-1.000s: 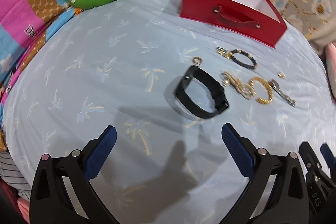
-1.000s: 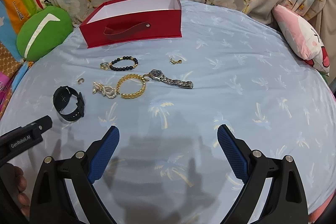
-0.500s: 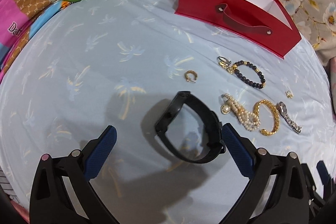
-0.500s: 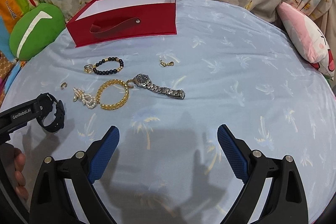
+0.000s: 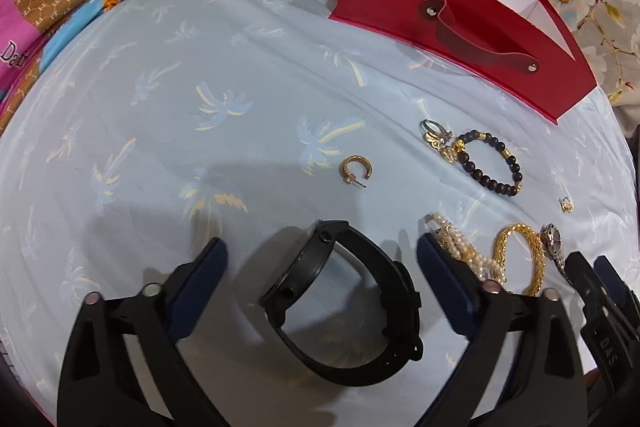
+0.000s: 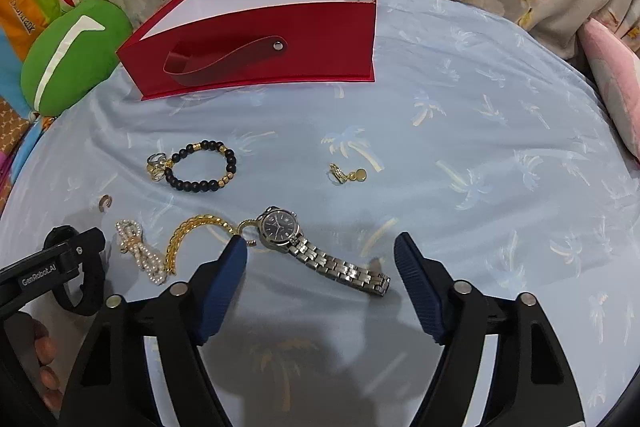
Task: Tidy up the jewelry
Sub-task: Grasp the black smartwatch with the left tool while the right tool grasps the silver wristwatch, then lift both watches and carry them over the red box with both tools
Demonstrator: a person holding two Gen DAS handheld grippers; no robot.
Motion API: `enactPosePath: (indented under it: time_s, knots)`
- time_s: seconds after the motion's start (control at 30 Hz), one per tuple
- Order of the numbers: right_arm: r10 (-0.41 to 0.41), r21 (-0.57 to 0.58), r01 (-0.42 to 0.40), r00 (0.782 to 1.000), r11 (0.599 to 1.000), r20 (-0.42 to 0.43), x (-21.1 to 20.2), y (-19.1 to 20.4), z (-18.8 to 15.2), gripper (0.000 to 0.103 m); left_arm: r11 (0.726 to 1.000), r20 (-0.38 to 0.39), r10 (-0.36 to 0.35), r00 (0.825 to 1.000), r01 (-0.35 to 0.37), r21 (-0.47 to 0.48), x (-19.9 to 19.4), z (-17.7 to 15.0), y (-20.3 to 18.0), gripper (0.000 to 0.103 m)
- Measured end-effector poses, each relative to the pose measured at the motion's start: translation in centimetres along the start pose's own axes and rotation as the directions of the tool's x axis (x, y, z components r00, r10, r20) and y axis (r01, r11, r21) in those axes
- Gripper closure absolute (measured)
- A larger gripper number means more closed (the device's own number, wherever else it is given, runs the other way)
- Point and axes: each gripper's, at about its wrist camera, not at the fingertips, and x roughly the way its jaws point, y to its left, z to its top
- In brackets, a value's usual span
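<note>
We judge this to be the pick-up step, with none of the jewelry visibly in the red box [image 6: 256, 39] yet. Our left gripper [image 5: 322, 259] is spread wide and straddles the black watch [image 5: 348, 303], which lies on the blue sheet [image 5: 200, 87]; its fingers hold nothing, though the right one is just beside or touching the pearls [image 5: 460, 247]. Our right gripper [image 6: 320, 255] is equally wide and empty, low over the steel watch [image 6: 312, 247], its left finger at the gold bracelet [image 6: 188, 231]. Next we should close each gripper on its watch alone, clear of pearls and bracelet, then carry both to the box.
</note>
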Motion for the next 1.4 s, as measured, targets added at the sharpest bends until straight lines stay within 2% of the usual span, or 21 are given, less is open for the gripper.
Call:
enactPosePath:
  time_s: [0.1, 0.17, 0.3, 0.43, 0.5, 0.6, 0.8, 1.0, 1.4]
  knots:
    - [0.027, -0.013, -0.027, 0.999, 1.000, -0.024, 1.2, -0.1, 0.2, 0.044, 1.000, 0.010, 0.009, 1.000, -0.009, 0.012, 0.2, 0.2, -0.2, 0.017]
    - [0.038, -0.030, -0.039, 0.999, 0.999, -0.034, 1.7, 0.0, 0.1, 0.044, 1.000, 0.011, 0.013, 1.000, -0.013, 0.015, 0.2, 0.3, -0.3, 0.019]
    - [0.048, -0.060, -0.050, 0.998, 0.997, -0.039, 2.3, 0.5, -0.2, 0.044, 0.999, 0.024, 0.027, 0.999, -0.028, 0.041, 0.2, 0.4, -0.8, 0.037]
    - [0.048, -0.111, -0.050, 0.999, 0.993, -0.024, 2.6, 1.4, -0.1, 0.049, 0.998, 0.025, 0.015, 1.000, -0.017, 0.061, -0.1, 0.4, -1.2, 0.046]
    - [0.058, -0.122, -0.060, 0.998, 0.991, -0.021, 2.7, 1.6, 0.1, 0.061, 0.998, 0.029, 0.017, 0.999, -0.019, 0.067, -0.1, 0.3, -1.3, 0.048]
    - [0.077, -0.120, -0.079, 0.997, 0.990, -0.024, 2.7, 1.8, 0.3, 0.078, 0.998, 0.032, 0.010, 0.999, -0.012, 0.068, -0.2, 0.3, -1.2, 0.060]
    - [0.092, -0.104, -0.094, 0.996, 0.990, -0.021, 2.3, 1.7, 0.2, 0.079, 0.998, 0.031, -0.013, 0.999, 0.011, 0.060, -0.5, 0.2, -0.7, 0.073]
    - [0.096, -0.072, -0.094, 0.995, 0.993, 0.027, 0.2, 1.3, 0.2, 0.079, 0.998, 0.043, -0.033, 0.999, 0.031, 0.054, -1.7, 0.1, -0.4, 0.087]
    - [0.106, -0.010, -0.105, 0.986, 0.994, 0.127, -5.5, 0.3, 0.2, 0.080, 0.991, 0.138, -0.104, 0.985, 0.091, 0.094, -7.4, -0.2, 0.1, 0.088]
